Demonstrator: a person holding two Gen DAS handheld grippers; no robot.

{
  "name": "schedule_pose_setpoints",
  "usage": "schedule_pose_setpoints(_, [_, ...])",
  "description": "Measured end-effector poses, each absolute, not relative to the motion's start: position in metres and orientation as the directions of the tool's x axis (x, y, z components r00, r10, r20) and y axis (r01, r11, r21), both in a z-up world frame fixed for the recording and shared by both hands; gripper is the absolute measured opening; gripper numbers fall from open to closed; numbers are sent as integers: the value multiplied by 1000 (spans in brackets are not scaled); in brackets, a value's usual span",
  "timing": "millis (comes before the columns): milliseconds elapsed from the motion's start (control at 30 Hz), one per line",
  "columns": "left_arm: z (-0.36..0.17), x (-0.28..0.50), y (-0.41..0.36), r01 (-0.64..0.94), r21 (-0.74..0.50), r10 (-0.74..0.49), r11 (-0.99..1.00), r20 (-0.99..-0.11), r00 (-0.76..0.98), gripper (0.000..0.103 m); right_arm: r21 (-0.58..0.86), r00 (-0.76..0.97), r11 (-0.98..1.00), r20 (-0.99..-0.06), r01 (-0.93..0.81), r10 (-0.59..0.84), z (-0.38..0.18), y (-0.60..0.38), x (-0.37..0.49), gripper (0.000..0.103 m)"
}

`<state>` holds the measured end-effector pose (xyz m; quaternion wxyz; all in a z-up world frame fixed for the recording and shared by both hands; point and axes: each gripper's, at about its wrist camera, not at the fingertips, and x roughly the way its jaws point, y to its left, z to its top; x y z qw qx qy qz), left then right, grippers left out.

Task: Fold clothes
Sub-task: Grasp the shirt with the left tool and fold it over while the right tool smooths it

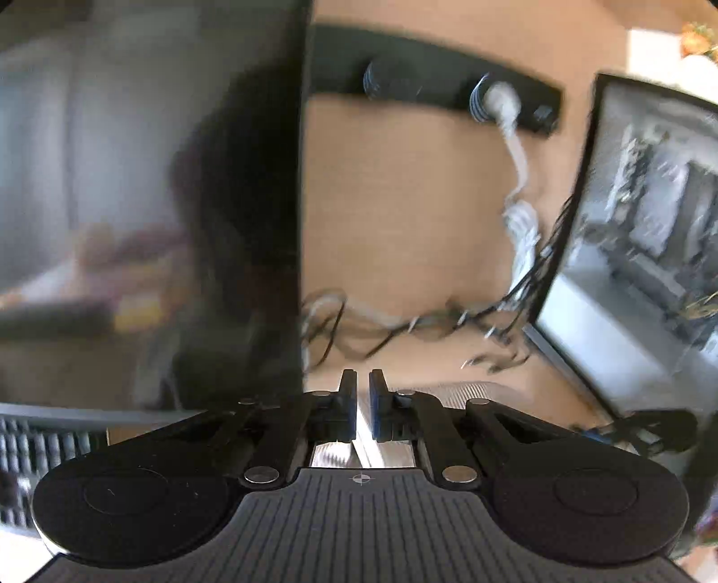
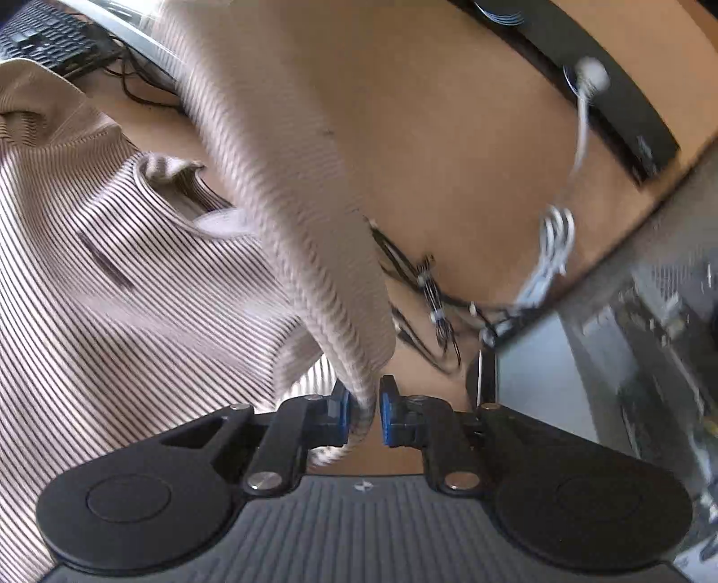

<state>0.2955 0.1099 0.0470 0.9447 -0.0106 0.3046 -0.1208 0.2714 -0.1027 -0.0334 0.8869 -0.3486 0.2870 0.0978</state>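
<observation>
Right claw pinching striped sleeve (slanting up-left)

Warm daylight is flooding both fisheye views; motion blur is smearing the far monitor and cables, edges are bending, corners darkening.

Left gripper fingers nearly closed, facing blurred monitors.

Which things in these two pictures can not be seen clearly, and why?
- Left wrist view: what the left gripper pinches, if anything; its fingers hide it, only a pale sliver shows.
- Left wrist view: the left monitor and its reflection, blurred.
- Right wrist view: the whole shirt, cut off by the left edge.
- Right wrist view: the keyboard, cut off at the top corner.
</observation>
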Motion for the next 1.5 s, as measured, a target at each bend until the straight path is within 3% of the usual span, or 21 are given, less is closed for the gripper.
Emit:
schedule_pose_setpoints(100, [14,305,119,181,-65,-181,981,-638,748,7,-486,779,779,-627,-395,3,-31,-113,265,18])
schedule_pose_setpoints(233, [-18,306,146,147,-233,-271,961,-698,663,9,-433,757,802,-652,-412,38,-27,-119,248,27])
schedule_pose_setpoints(267, [-22,305,151,150,-309,-330,939,-692,642,14,-425,756,805,-653,-415,45,-25,-119,246,33])
schedule_pose_setpoints(333, [-32,307,152,160,-415,-421,896,-674,607,40,-410,755,811,-653,-418,59,-22,-120,244,40])
schedule_pose_setpoints(400, [-43,314,142,152,-438,-436,886,-678,592,53,-391,751,818,-656,-421,73,-19,-119,239,41])
schedule_pose_setpoints(567, [-66,337,113,94,-427,-399,900,-715,574,50,-330,726,827,-676,-455,129,-12,-109,224,49])
schedule_pose_setpoints(633, [-67,339,101,75,-345,-320,936,-739,593,16,-312,717,826,-681,-469,150,-12,-103,217,50])
schedule_pose_setpoints(700, [-55,332,99,82,-301,-285,950,-731,620,13,-301,713,827,-682,-475,161,-11,-100,212,52])
schedule_pose_setpoints(833, [-17,300,117,120,-235,-250,965,-670,699,12,-264,711,841,-678,-472,186,-8,-101,206,53])
schedule_pose_setpoints(967, [-25,283,137,87,-204,-208,975,-705,678,12,-194,700,868,-681,-458,217,-3,-104,210,55])
schedule_pose_setpoints(1133, [-31,274,151,79,-245,-235,966,-715,658,14,-98,677,887,-685,-452,270,5,-102,228,56])
schedule_pose_setpoints(1267, [-36,267,162,71,-277,-257,958,-722,642,17,85,644,909,-679,-408,353,4,-105,271,61])
schedule_pose_setpoints(1367, [-39,260,171,69,-298,-273,952,-726,631,36,206,568,920,-734,-334,371,-19,-112,305,61])
schedule_pose_setpoints(1433, [-22,230,186,127,-270,-286,954,-706,648,58,242,527,925,-767,-292,367,-33,-114,317,62])
schedule_pose_setpoints(1500, [-5,199,200,183,-236,-297,954,-686,664,68,263,532,921,-756,-288,382,-35,-115,317,68])
